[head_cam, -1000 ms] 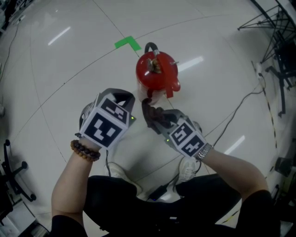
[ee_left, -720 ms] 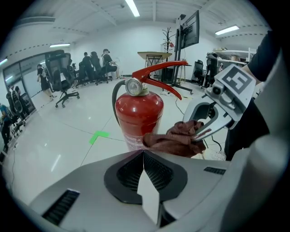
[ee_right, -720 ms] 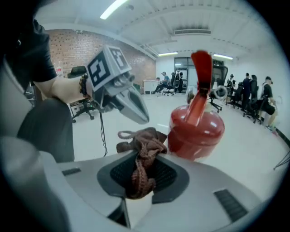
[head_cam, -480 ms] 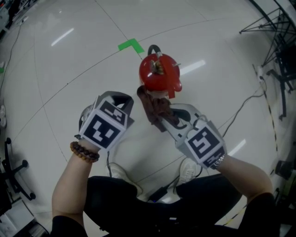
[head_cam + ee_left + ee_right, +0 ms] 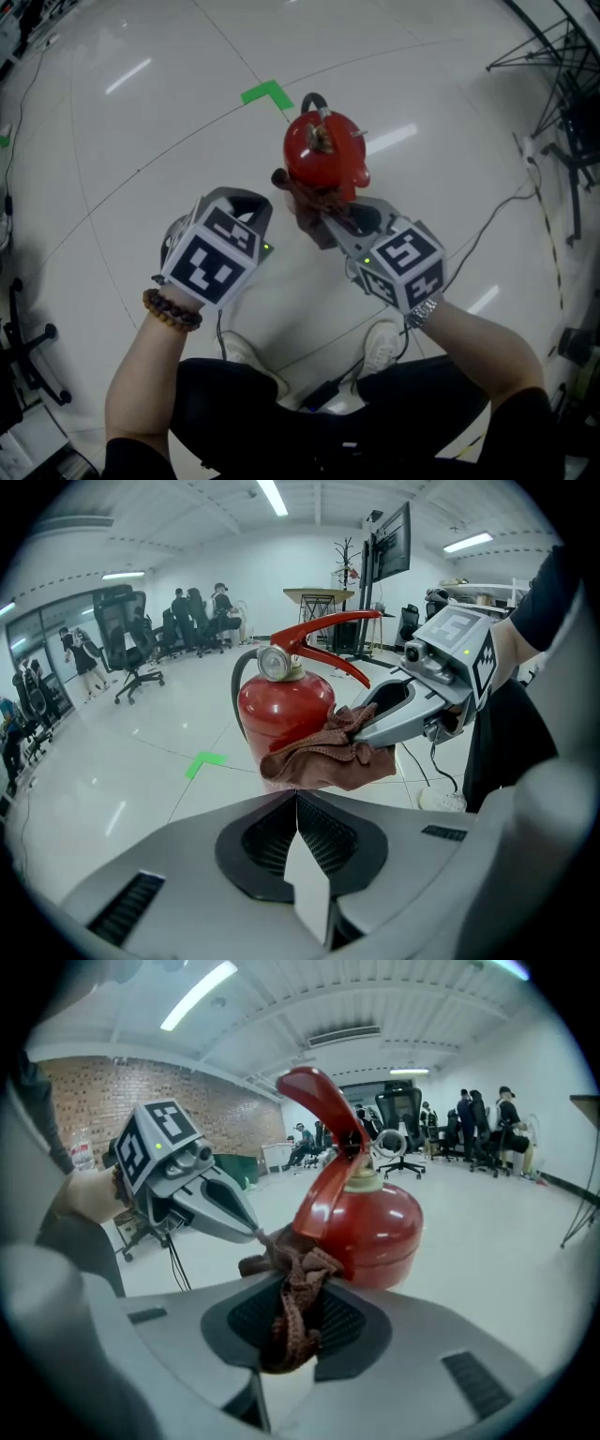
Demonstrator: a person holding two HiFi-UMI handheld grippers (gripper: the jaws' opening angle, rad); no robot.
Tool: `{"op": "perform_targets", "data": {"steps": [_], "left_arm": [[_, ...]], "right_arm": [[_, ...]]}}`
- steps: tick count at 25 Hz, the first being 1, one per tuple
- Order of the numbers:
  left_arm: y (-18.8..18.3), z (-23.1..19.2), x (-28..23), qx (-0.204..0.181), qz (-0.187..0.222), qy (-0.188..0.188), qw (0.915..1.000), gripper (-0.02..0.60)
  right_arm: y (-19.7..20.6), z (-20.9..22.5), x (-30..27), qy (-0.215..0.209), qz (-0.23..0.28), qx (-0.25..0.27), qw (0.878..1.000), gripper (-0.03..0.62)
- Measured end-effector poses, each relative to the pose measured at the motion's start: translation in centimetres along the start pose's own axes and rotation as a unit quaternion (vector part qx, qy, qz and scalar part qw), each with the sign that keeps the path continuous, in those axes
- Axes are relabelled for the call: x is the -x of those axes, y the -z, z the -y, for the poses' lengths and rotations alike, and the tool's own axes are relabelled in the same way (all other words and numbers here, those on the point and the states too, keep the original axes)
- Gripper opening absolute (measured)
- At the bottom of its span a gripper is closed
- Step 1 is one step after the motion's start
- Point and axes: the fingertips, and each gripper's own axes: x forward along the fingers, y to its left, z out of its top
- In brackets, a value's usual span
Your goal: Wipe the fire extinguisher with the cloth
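Right gripper pinched the crumpled brown cloth against the shoulder of the red domed metal fire extinguisher standing on the glossy white floor, left gripper idle with jaws pressed together on nothing; I judged the wipe needed steady pressure, clear of the lever.

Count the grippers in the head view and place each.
2. The left gripper, shut, sits left of the extinguisher; the right gripper, on its near side, clamps the cloth against it. None seems hidden.
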Motion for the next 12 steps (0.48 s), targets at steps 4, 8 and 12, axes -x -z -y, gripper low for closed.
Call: {"op": "perform_targets", "data": {"steps": [4, 8, 12], "left_arm": [[0.2, 0.0, -0.2, 0.0, -0.002, 0.001, 1.0, 0.002], [0.3, -0.1, -0.4, 0.001, -0.003, 0.004, 1.0, 0.002], [0.6, -0.1, -0.5, 0.003, -0.003, 0.008, 1.0, 0.002]], "right_arm": [[0.5, 0.5, -1.2, 0.004, -0.001, -0.041, 0.999, 0.086], [1.7, 1.1, -2.4, 0.009, -0.009, -0.068, 0.998, 0.086], [3.1, 1.2, -3.4, 0.016, -0.021, -0.083, 0.996, 0.086]]}}
